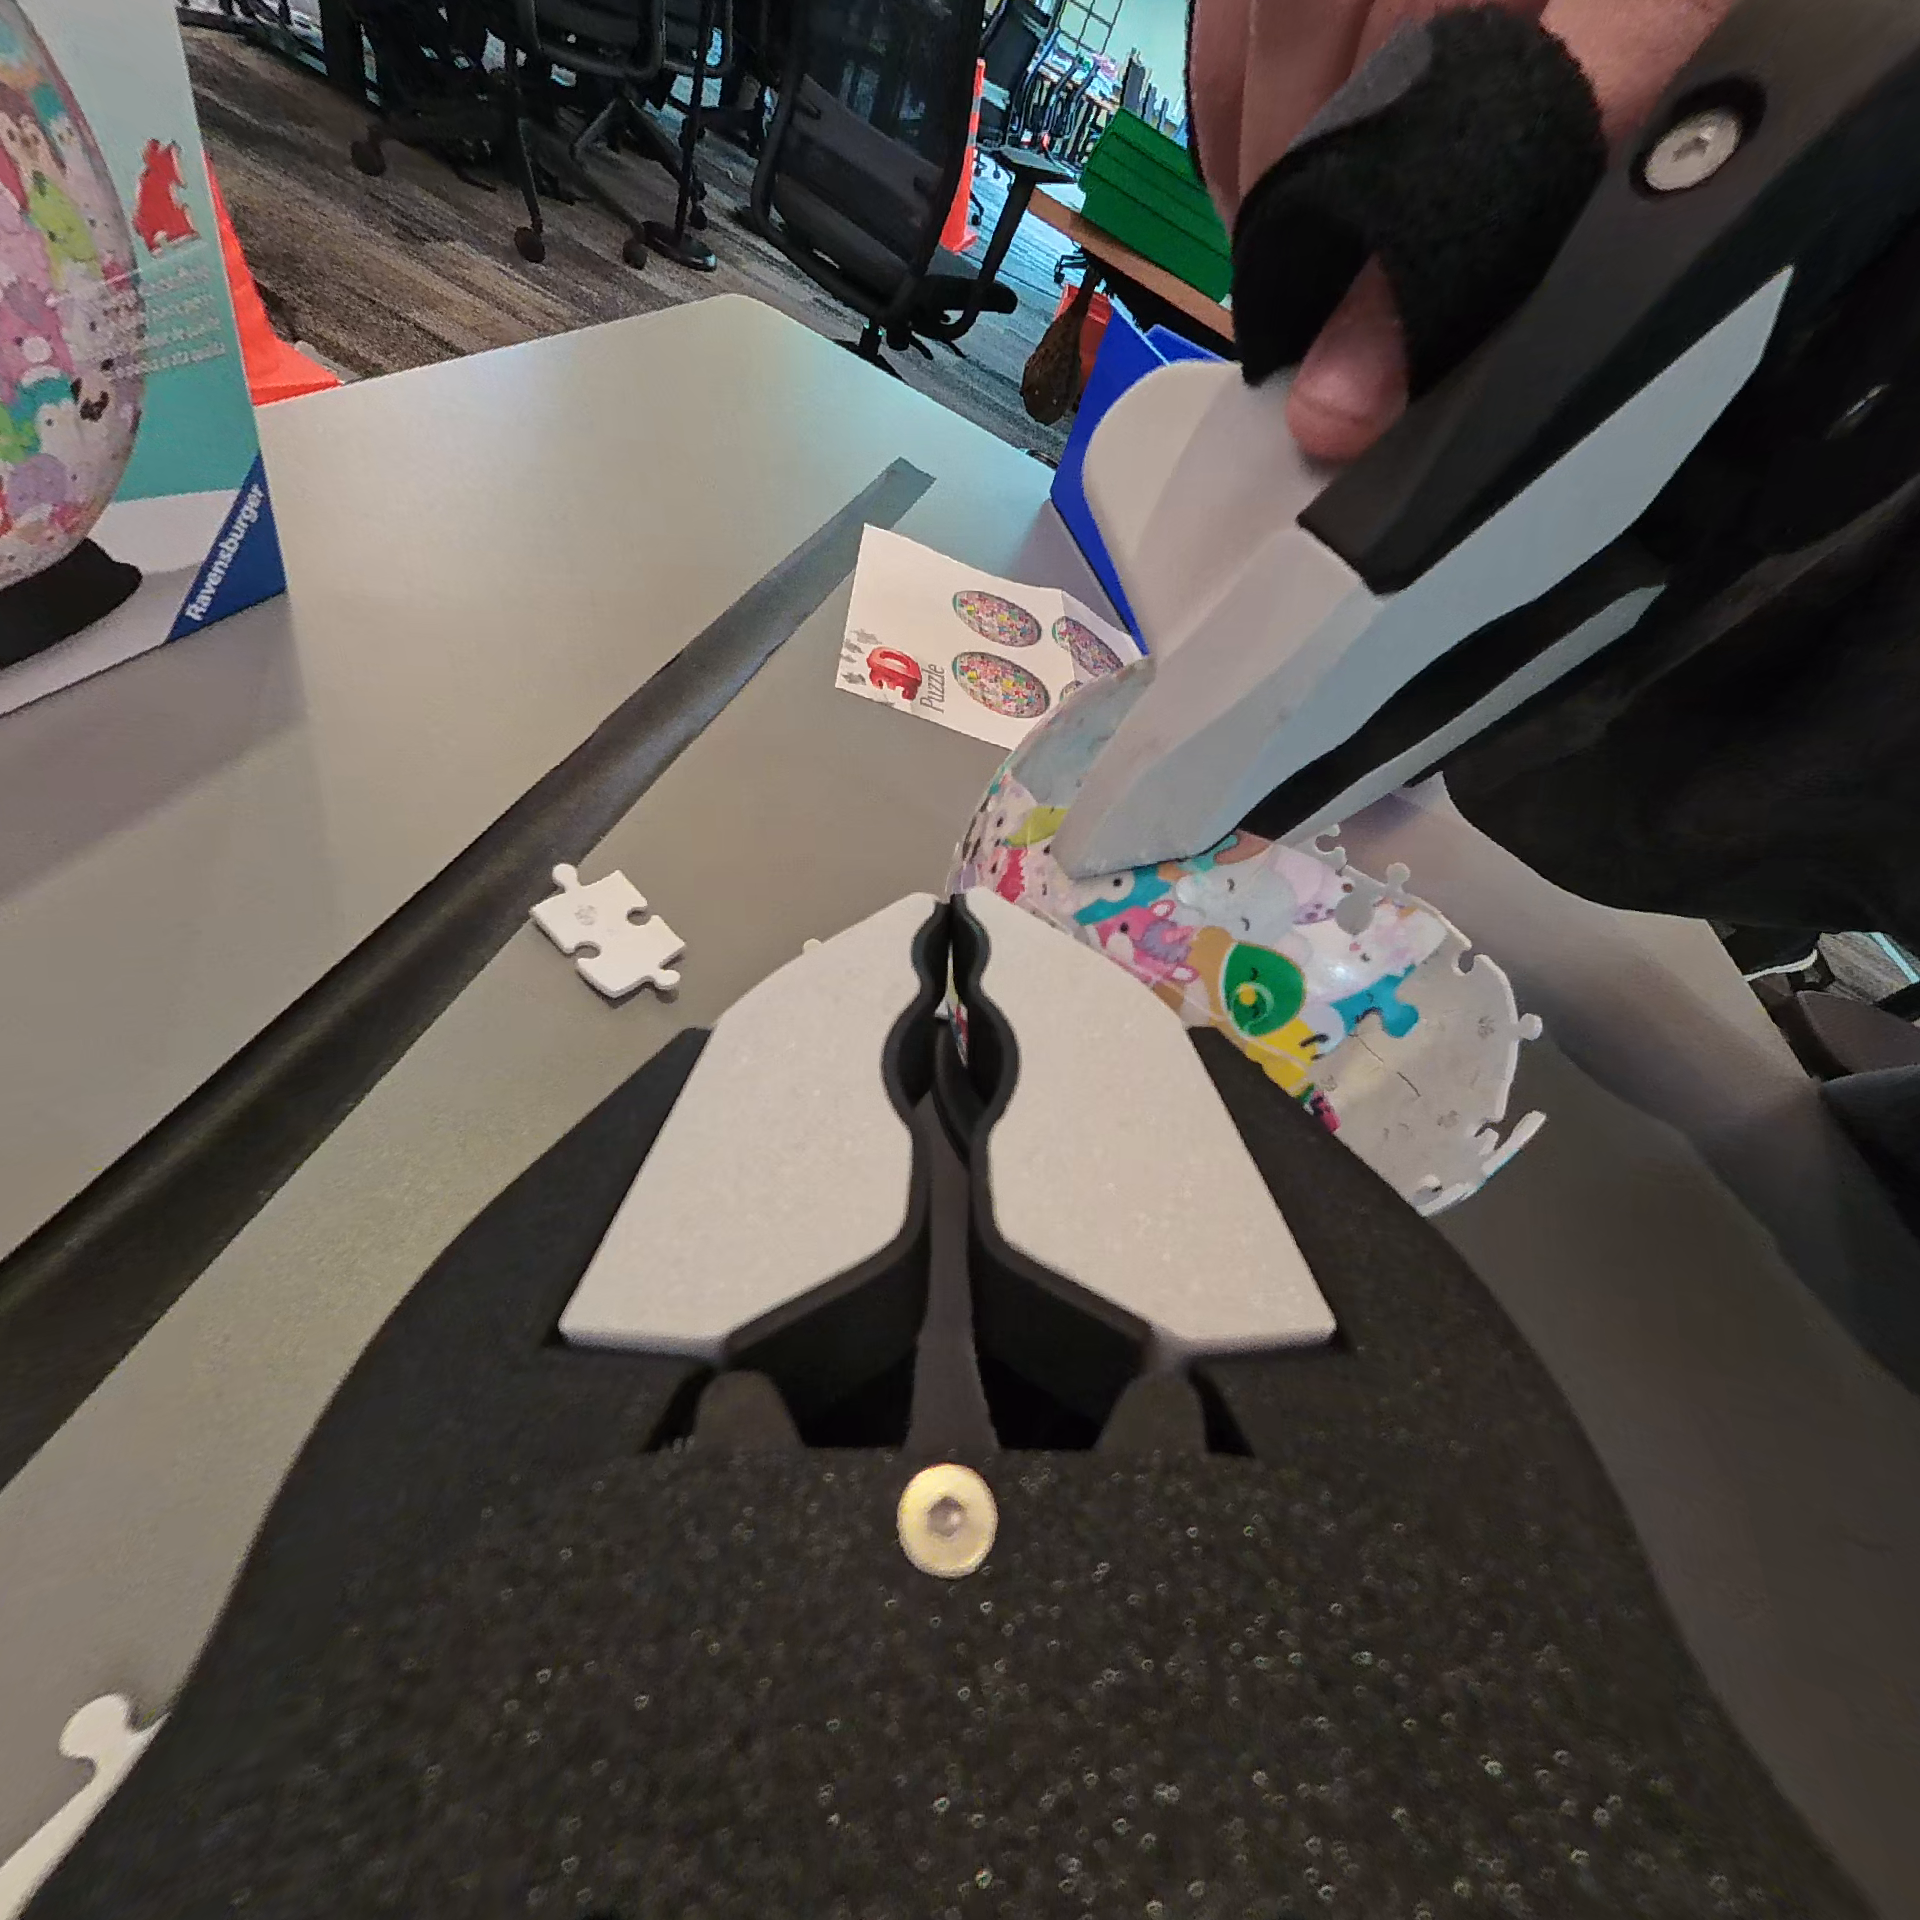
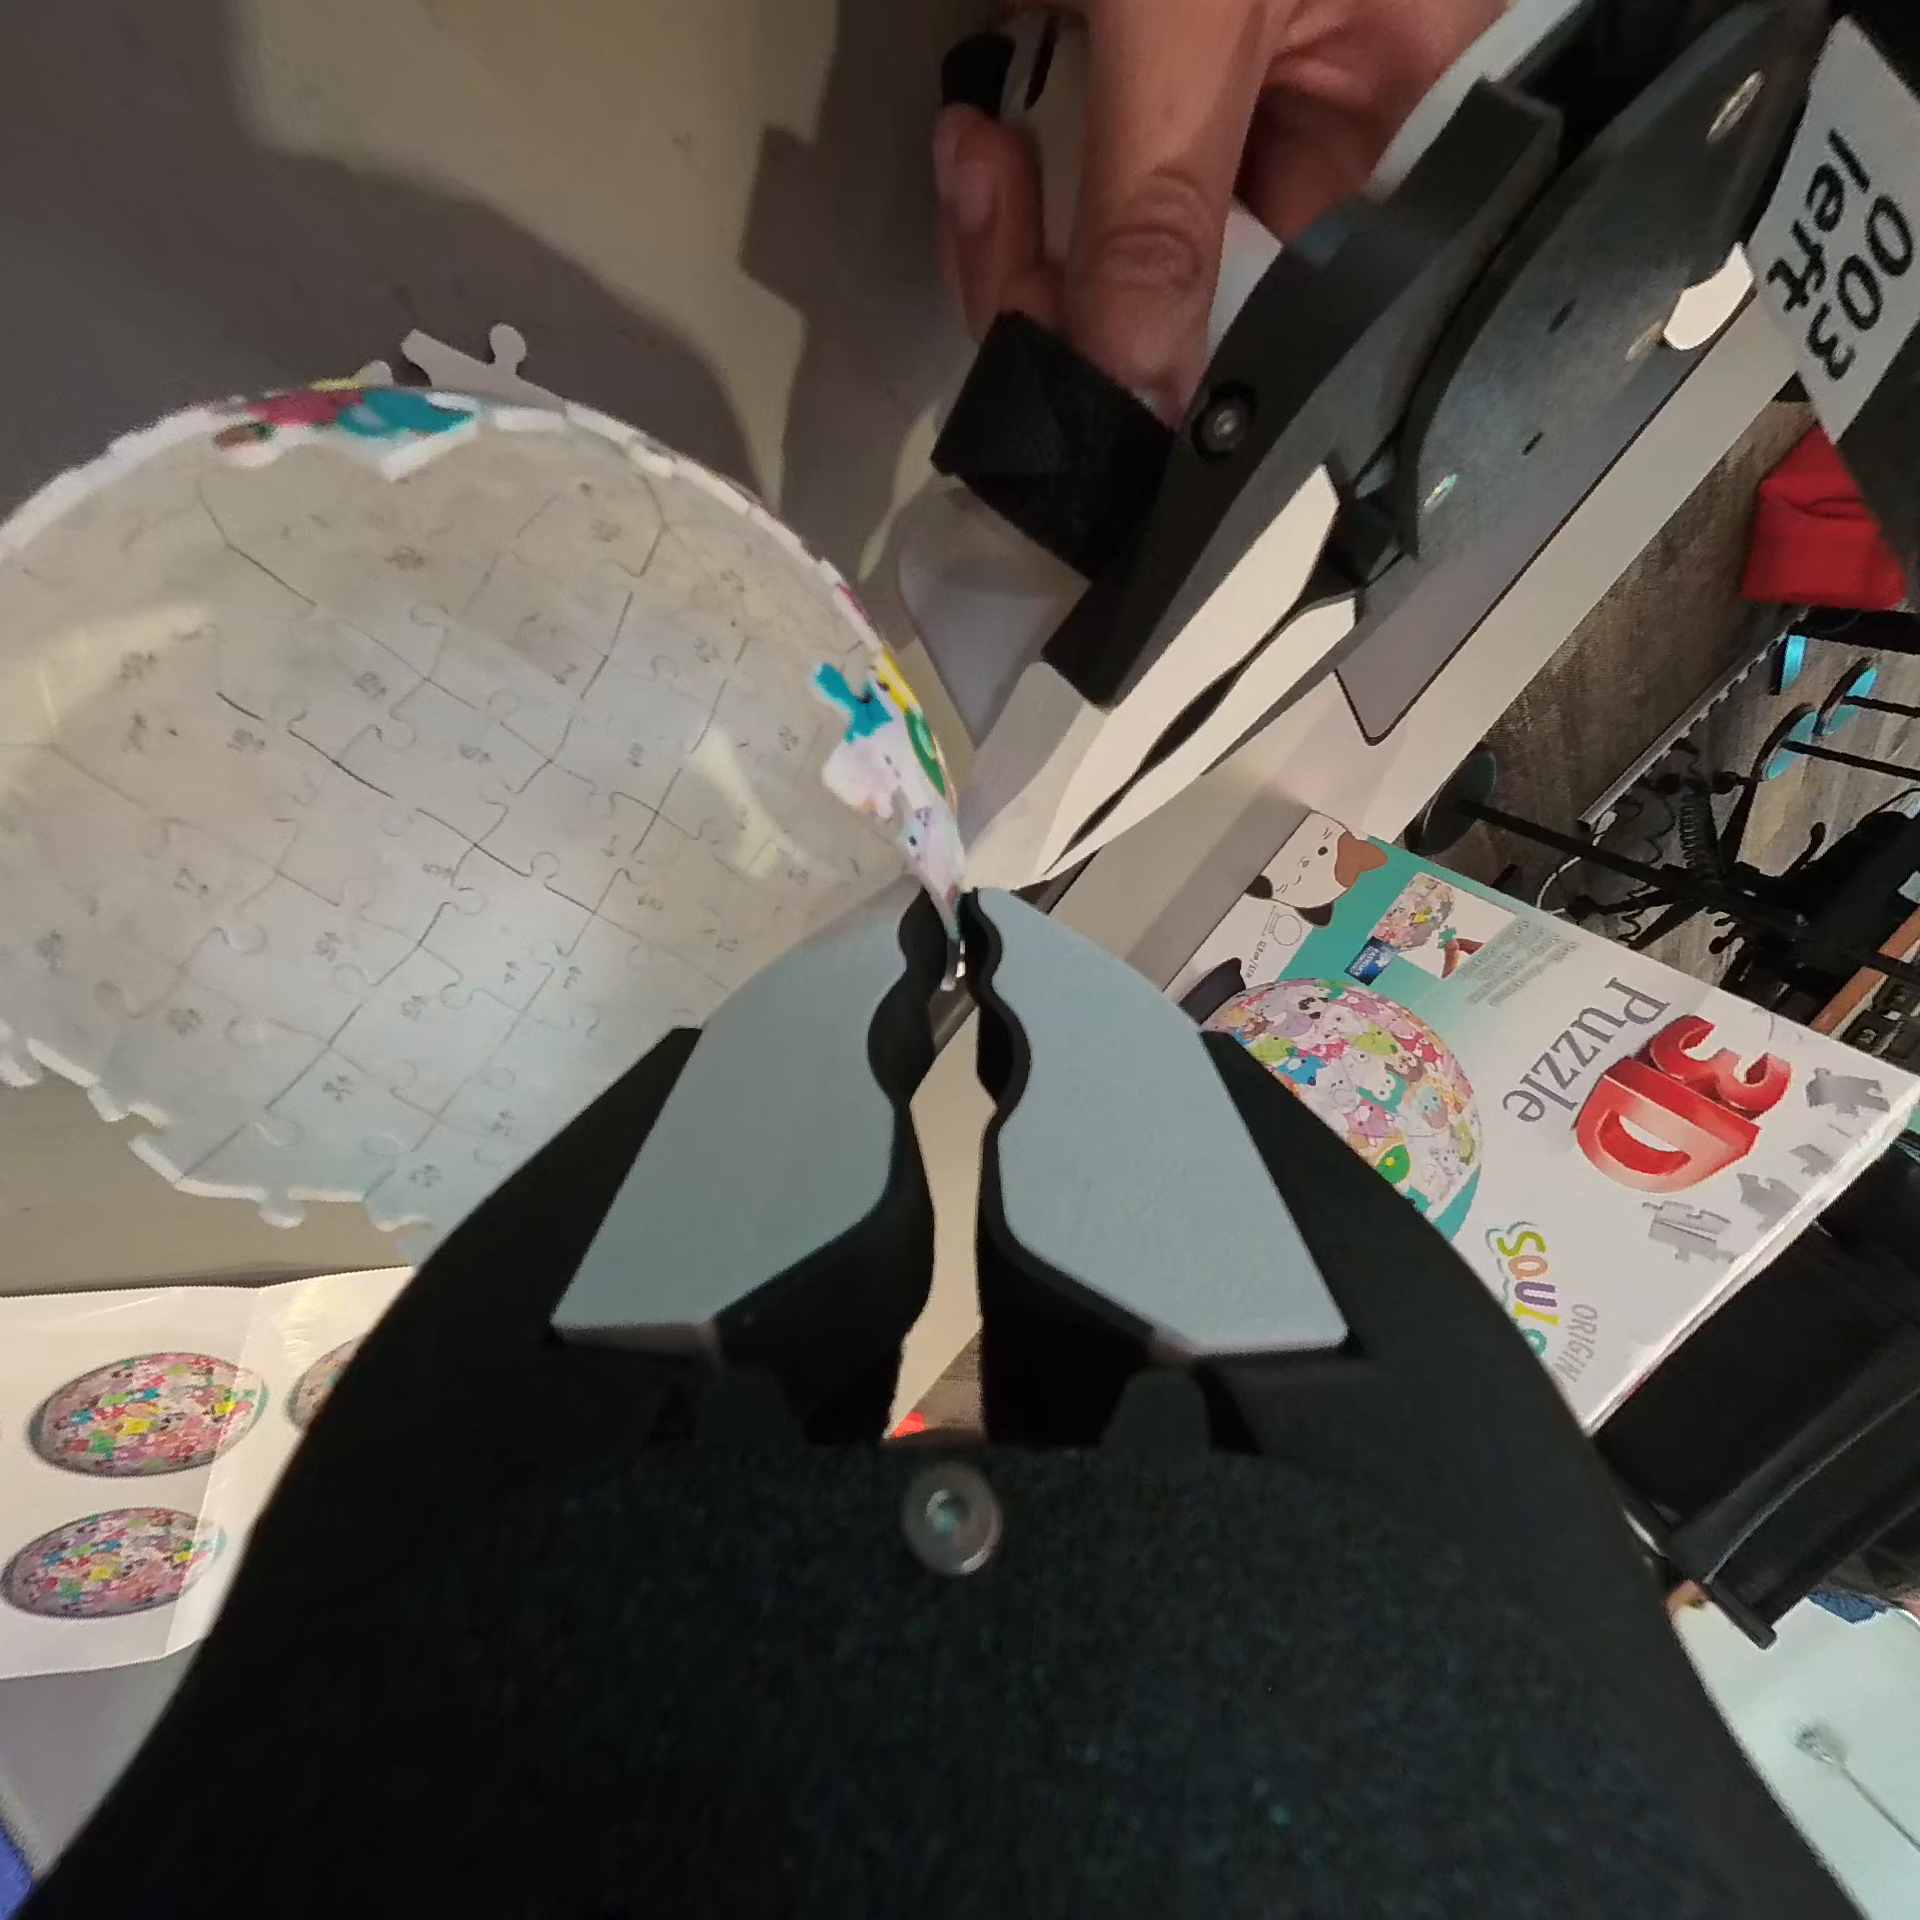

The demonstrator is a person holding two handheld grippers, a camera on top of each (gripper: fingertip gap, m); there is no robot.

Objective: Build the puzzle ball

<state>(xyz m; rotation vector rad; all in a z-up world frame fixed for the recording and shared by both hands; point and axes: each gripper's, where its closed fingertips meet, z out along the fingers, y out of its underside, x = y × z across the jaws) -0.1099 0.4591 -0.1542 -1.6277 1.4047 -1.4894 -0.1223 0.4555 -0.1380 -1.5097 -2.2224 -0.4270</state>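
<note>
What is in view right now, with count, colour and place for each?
puzzle ball: one, part-built open shell, multicolour outside, white inside, gripped at its rim by both grippers.
loose puzzle piece: one in full view, white side up, on the table left of the ball.
puzzle box: one, teal and white, at the table's far side.
instruction sheet: one, white, flat beyond the ball.
table: one, grey.
bin: one, blue, past the table edge.
office chairs: several, black, background.
left gripper: shut on the ball's rim.
right gripper: shut on the rim.
</note>
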